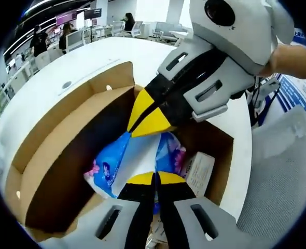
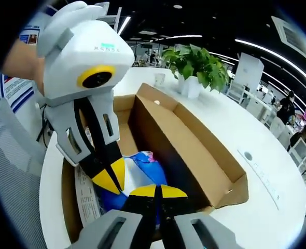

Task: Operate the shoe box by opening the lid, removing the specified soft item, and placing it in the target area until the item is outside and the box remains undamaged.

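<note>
The brown cardboard shoe box lies open on a white table, its lid folded back. Inside is a soft blue-and-white packet with pink print. My left gripper has its yellow-tipped jaws shut on the packet's near edge. My right gripper reaches in from the upper right, its jaws shut on the packet's far edge. In the right gripper view the right gripper pinches the packet inside the box, and the left gripper bites it from the left.
A printed paper leaflet lies in the box beside the packet. A potted plant stands past the box's far end on the round white table. A grey chair is close to the table's edge. People sit at desks far behind.
</note>
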Action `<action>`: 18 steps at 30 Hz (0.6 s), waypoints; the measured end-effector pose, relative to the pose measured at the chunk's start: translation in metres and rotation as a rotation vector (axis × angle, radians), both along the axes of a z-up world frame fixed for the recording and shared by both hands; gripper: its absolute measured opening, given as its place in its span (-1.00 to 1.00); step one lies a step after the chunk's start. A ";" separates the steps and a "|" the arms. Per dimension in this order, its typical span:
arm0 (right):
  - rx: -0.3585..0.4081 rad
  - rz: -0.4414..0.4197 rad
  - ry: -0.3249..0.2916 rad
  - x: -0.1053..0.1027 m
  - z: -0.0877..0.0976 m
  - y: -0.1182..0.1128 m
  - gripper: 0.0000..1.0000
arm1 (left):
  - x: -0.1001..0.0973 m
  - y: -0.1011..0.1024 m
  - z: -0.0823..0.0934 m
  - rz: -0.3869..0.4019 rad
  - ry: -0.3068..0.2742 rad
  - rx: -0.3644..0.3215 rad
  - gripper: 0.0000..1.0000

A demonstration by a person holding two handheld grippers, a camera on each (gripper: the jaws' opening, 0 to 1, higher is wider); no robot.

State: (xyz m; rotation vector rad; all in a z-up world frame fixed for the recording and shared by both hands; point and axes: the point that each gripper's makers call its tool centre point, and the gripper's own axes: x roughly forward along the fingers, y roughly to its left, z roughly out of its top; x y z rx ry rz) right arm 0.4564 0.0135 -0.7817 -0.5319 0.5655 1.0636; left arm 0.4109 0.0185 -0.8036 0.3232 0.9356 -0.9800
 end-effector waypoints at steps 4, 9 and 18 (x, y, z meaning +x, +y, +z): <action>-0.004 0.010 -0.018 0.000 0.005 0.001 -1.00 | -0.001 -0.001 0.005 0.012 -0.015 0.002 -1.00; -0.001 0.011 -0.031 0.001 0.011 0.003 -1.00 | -0.003 -0.003 0.014 0.016 -0.035 -0.004 -1.00; 0.015 0.018 -0.052 0.001 0.027 0.006 -1.00 | -0.005 0.000 0.030 0.047 -0.042 -0.037 -1.00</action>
